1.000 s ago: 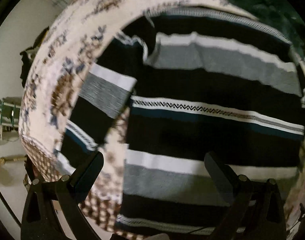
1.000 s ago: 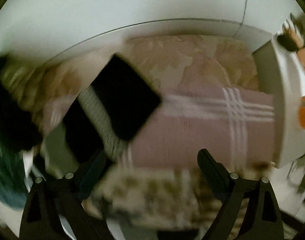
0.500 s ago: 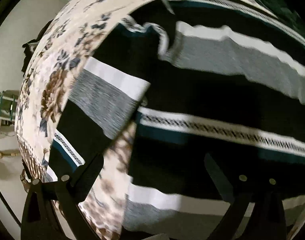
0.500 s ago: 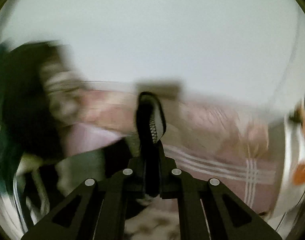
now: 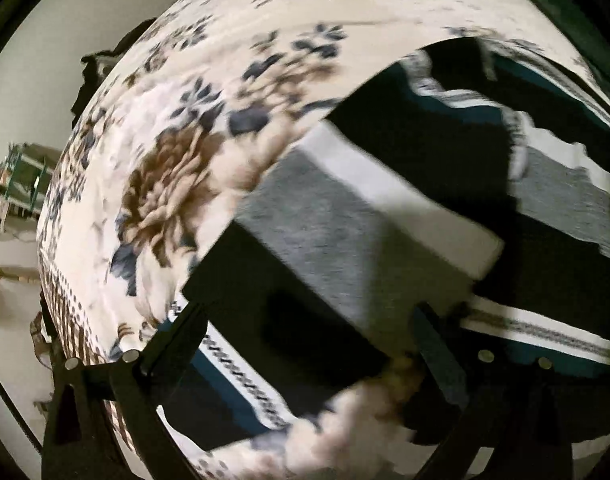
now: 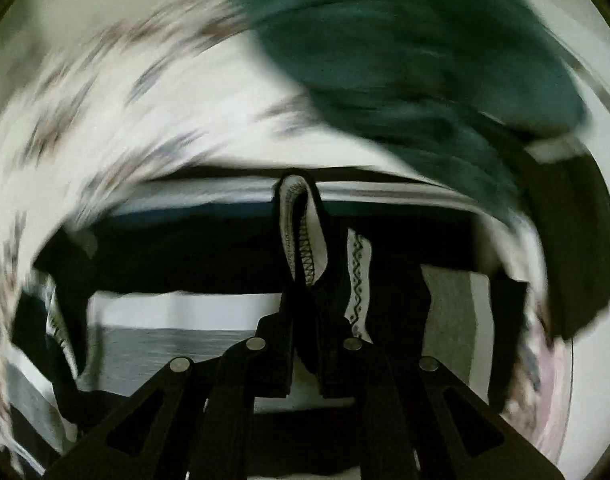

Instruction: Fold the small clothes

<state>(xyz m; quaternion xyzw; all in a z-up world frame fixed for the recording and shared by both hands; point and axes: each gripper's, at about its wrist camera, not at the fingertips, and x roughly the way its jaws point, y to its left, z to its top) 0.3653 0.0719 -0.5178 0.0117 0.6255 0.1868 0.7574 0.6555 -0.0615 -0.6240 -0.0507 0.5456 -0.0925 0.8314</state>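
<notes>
A small striped garment in black, grey, white and teal lies on a floral bedspread (image 5: 177, 184). In the left wrist view its sleeve (image 5: 345, 240) lies just ahead of my left gripper (image 5: 309, 340), which is open and low over it. In the right wrist view my right gripper (image 6: 305, 340) is shut on a hemmed edge of the striped garment (image 6: 301, 232) and holds it over the garment's body (image 6: 185, 320).
A dark green cloth pile (image 6: 405, 60) lies beyond the garment at the upper right of the right wrist view. The bed's left edge, a wall and some furniture (image 5: 21, 184) show at the left of the left wrist view.
My right gripper has closed on the garment's edge and swung it over the garment. My left gripper has moved closer and left, toward the sleeve.
</notes>
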